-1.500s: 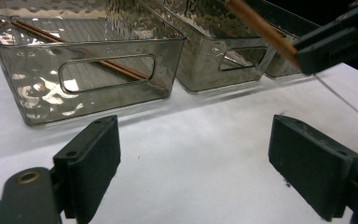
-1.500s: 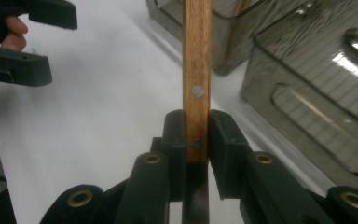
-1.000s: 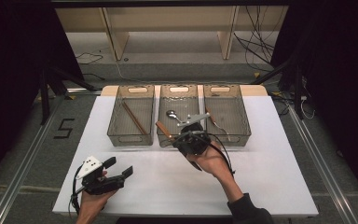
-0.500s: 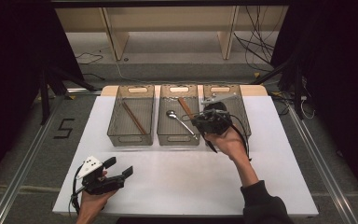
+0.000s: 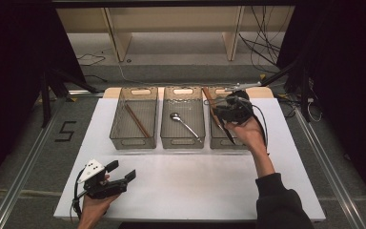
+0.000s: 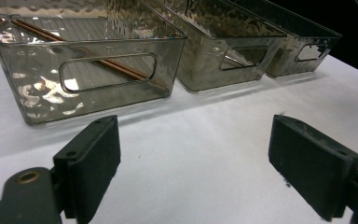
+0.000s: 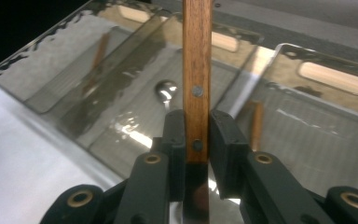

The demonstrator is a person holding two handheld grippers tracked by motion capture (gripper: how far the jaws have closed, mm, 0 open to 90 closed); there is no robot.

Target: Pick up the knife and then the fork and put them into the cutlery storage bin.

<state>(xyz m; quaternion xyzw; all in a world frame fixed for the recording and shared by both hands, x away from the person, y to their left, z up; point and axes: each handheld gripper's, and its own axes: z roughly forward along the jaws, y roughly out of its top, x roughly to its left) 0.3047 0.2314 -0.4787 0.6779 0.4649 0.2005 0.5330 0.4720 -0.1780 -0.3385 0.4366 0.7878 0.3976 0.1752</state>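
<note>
Right gripper (image 7: pixel 196 140) jaws clamp the wooden-handled knife (image 7: pixel 196 70) at upper right over the right bin (image 5: pixel 219 140), while left gripper (image 6: pixel 196 163) jaws gape wide, empty.

A knife (image 7: pixel 196 79) with a riveted, matt wooden handle and a glossy metal blade sits between matt black pads (image 7: pixel 175 140). At ten o'clock, a shiny metal spoon (image 7: pixel 165 89) lies in a rippled, glossy clear-plastic bin (image 7: pixel 65 60); the table (image 5: pixel 195 176) is matt white.

White table (image 5: pixel 190 186) front lies open; three bins (image 5: pixel 182 119) seemingly block the back.
</note>
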